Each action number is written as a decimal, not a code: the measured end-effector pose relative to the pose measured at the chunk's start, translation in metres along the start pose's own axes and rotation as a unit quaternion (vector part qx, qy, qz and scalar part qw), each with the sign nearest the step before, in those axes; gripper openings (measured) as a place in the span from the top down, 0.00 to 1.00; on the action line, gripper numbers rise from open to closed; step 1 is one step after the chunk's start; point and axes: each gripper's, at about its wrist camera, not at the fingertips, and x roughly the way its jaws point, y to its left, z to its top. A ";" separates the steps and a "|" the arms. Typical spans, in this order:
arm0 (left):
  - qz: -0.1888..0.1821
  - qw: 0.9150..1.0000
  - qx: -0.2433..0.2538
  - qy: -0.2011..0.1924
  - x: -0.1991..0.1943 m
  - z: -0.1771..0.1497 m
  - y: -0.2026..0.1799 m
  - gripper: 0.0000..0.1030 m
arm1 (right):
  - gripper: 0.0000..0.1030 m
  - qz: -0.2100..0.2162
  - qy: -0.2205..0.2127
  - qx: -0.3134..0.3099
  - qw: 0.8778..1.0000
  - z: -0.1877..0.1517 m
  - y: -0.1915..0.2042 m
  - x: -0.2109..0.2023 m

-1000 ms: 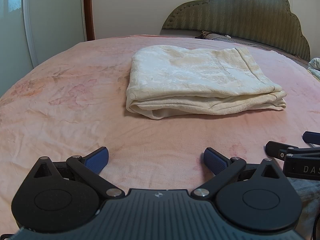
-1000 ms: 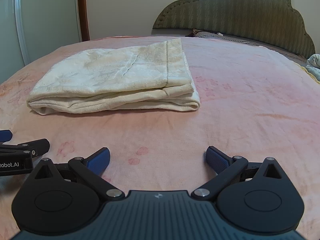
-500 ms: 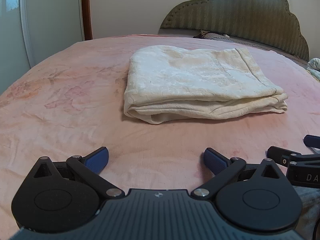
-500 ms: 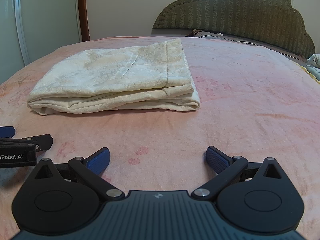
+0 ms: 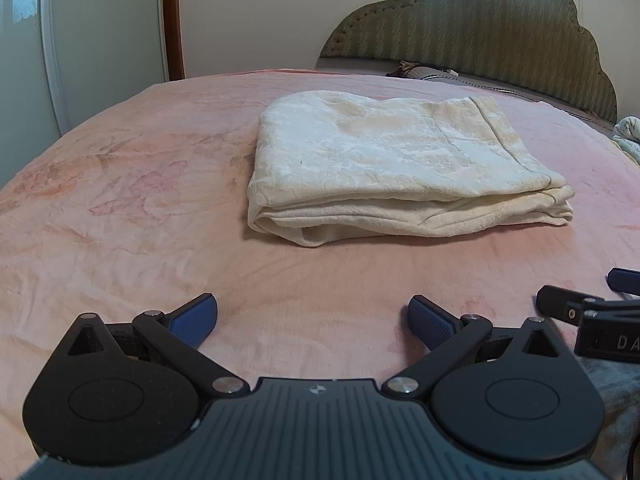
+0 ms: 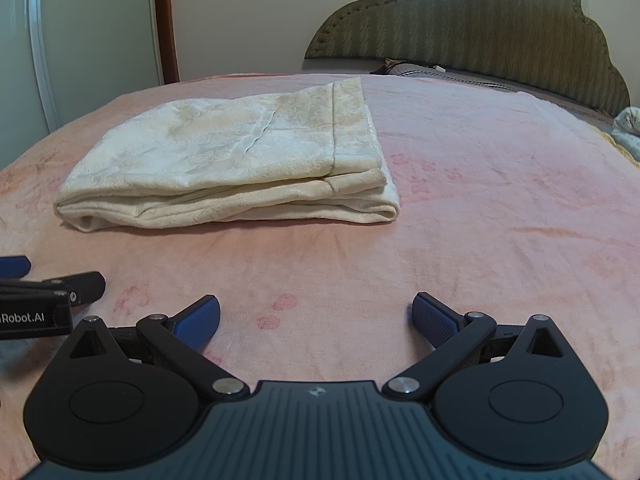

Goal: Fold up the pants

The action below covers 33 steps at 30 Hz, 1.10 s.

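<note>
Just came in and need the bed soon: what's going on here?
A person holds two grippers over a pink bedspread. The cream pants lie on it folded into a flat stack. The left gripper and right gripper hover short of them, jaws open, holding nothing. The folding looks finished.

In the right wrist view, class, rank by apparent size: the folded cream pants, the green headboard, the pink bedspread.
1. pink bedspread
2. green headboard and folded cream pants: too alike to rank, and the pants lie nearer the camera.
</note>
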 end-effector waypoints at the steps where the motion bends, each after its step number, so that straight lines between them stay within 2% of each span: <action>1: 0.000 1.000 0.000 0.000 0.000 0.000 0.000 0.00 | 0.00 0.000 -0.001 0.007 1.000 0.000 -0.002 0.000; 3: 0.000 1.000 0.000 0.000 0.000 0.000 0.000 0.00 | 0.00 0.000 -0.003 0.016 1.000 0.001 -0.003 0.000; 7: 0.000 1.000 0.000 0.000 0.000 0.000 0.000 0.00 | 0.00 -0.013 0.004 -0.005 1.000 0.001 0.004 0.003; 33: 0.000 1.000 0.000 0.000 0.000 0.000 0.000 0.00 | 0.00 -0.011 0.003 -0.004 1.000 0.000 0.003 0.001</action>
